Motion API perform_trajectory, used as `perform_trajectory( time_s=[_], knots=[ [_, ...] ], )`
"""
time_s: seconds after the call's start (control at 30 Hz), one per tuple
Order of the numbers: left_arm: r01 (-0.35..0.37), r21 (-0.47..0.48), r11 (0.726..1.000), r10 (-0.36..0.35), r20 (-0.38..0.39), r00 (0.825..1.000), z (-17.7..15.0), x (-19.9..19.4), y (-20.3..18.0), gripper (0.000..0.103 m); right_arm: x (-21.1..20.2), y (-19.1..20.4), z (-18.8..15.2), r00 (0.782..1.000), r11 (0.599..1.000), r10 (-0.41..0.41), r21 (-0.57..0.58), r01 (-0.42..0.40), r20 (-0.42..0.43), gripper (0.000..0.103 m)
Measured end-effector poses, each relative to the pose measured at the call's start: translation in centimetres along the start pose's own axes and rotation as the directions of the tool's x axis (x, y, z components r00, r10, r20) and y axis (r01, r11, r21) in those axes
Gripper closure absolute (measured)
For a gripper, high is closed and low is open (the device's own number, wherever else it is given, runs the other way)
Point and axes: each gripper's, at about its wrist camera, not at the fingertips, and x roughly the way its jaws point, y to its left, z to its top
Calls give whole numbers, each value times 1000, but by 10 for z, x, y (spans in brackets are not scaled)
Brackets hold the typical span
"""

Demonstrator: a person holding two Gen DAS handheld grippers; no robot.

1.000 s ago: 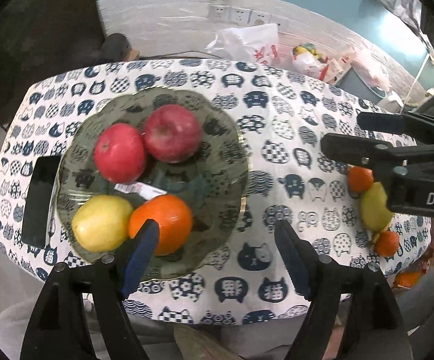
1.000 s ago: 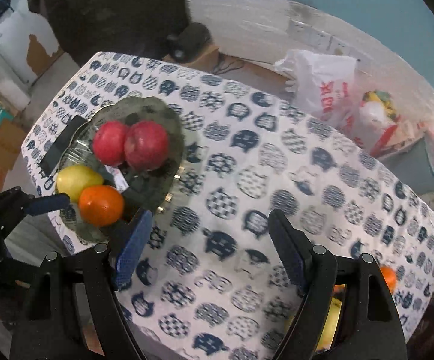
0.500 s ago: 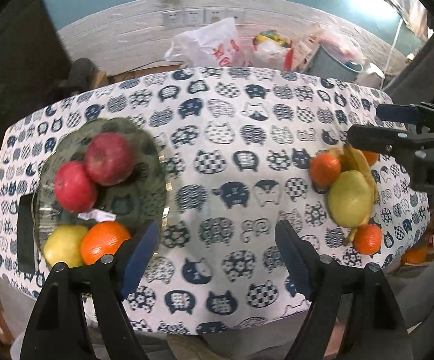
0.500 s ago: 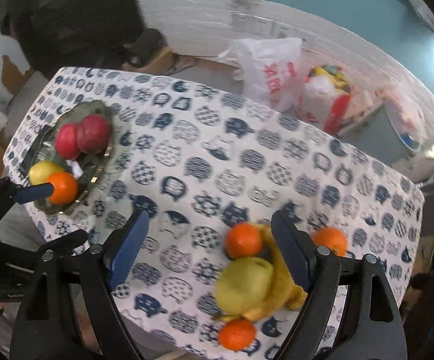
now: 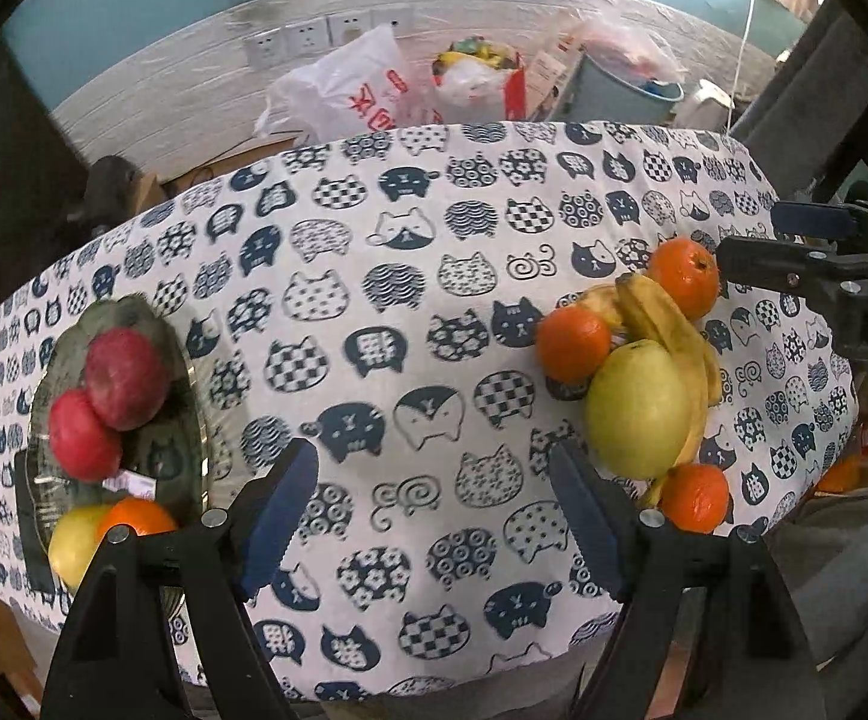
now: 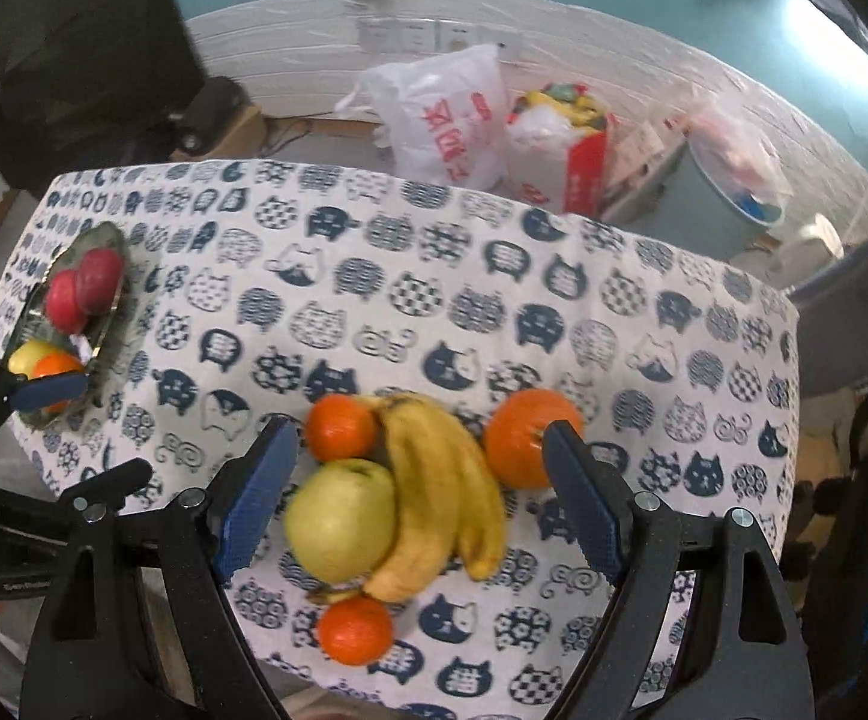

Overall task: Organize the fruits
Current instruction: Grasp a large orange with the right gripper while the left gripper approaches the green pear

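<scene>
Here, three oranges [image 6: 341, 434] flank two bananas [image 6: 434, 492].

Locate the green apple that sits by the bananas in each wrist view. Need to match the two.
Left wrist view: green apple right of centre, against the bananas, just right of the left tongs.
Right wrist view: green apple lower centre, between the open fingers of the right tongs, not touched.
Shared landmark: white plastic bag with red print behind the table.
</scene>
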Motion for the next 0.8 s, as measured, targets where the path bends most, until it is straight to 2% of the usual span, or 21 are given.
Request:
perform_trajectory(
  time_s=[0.57,0.8],
  knots=[
    [-21,45,999,21,1,1000,46,37,-14,22,55,-62,-7,994,991,-41,119,54,-106,19],
    [-30,64,998,31,-19,999,54,55,-18,22,86,-75,-6,988,986,-9,163,34,-157,19]
  ],
)
